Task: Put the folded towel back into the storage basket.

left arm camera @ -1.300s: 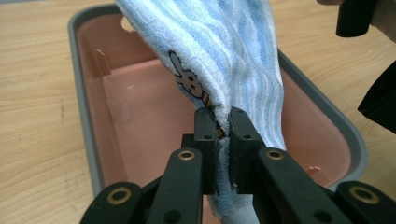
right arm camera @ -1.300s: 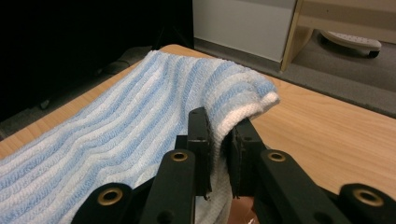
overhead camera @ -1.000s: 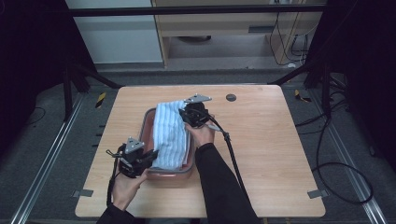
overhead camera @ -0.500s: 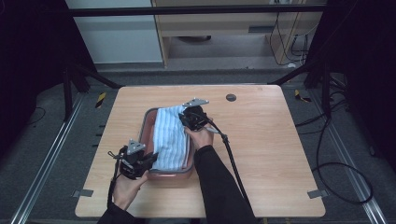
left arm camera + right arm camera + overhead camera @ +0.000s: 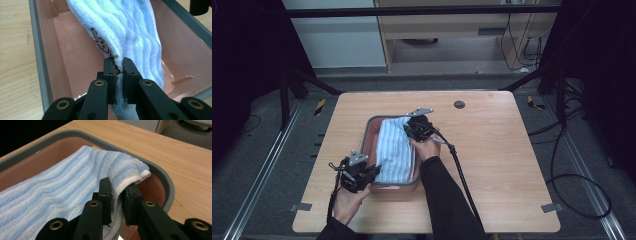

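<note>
Fingers of both grippers, left (image 5: 119, 65) and right (image 5: 118, 191), pinch the blue-striped terry towel (image 5: 394, 150); I lower evenly into the pink grey-rimmed plastic tub (image 5: 368, 137).

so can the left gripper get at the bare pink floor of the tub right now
Probably not: the left gripper is shut on the striped towel, which hangs between it and the tub floor.

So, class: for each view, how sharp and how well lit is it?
High view: table evenly lit, surroundings dark, soft detail. Left gripper view: towel sharp, tongs near the lens slightly soft. Right gripper view: towel crisp, far corner black.
</note>
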The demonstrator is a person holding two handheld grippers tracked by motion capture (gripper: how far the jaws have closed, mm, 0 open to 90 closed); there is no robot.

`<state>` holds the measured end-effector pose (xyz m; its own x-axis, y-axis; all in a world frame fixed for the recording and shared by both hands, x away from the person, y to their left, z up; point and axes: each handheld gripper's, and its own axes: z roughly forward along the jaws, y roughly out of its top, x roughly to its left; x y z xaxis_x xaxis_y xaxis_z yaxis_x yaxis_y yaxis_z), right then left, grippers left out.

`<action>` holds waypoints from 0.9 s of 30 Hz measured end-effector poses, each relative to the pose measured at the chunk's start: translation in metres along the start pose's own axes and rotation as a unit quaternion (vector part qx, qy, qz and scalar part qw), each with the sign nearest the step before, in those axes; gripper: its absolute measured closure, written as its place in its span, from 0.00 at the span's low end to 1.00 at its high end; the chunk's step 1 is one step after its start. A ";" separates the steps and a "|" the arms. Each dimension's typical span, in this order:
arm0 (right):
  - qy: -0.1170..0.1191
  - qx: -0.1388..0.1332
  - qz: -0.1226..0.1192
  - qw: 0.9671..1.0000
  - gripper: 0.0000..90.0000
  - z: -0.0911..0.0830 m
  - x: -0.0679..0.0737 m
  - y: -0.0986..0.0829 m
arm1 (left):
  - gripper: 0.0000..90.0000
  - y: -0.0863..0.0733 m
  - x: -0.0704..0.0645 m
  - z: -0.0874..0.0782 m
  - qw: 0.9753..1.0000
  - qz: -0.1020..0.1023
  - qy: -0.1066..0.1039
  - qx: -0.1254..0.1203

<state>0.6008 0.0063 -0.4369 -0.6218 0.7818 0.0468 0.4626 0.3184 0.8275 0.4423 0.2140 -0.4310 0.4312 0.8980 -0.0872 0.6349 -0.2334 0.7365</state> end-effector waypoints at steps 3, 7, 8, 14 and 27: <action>-0.004 0.006 -0.010 1.000 0.84 0.003 0.000 -0.002 | 0.90 0.000 0.001 0.002 1.000 -0.003 0.004 0.007; -0.008 0.007 -0.021 1.000 0.73 0.004 0.000 -0.002 | 0.80 0.000 0.004 0.002 1.000 -0.015 0.010 0.008; -0.008 0.006 -0.019 1.000 0.71 0.004 0.000 -0.002 | 0.80 0.000 0.004 0.001 1.000 -0.018 0.009 0.007; -0.014 -0.008 -0.018 1.000 0.65 -0.002 -0.001 0.000 | 0.72 0.002 0.001 -0.005 0.999 -0.045 -0.008 -0.002; -0.023 -0.053 0.008 0.998 0.36 -0.047 -0.016 0.005 | 0.46 0.013 0.019 -0.026 0.997 0.010 0.012 -0.080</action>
<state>0.5836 -0.0301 -0.4070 -0.5838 0.8111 0.0363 0.4005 0.2488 0.8818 0.4421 0.2375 -0.4057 0.4271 0.9025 -0.0564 0.5141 -0.1910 0.8362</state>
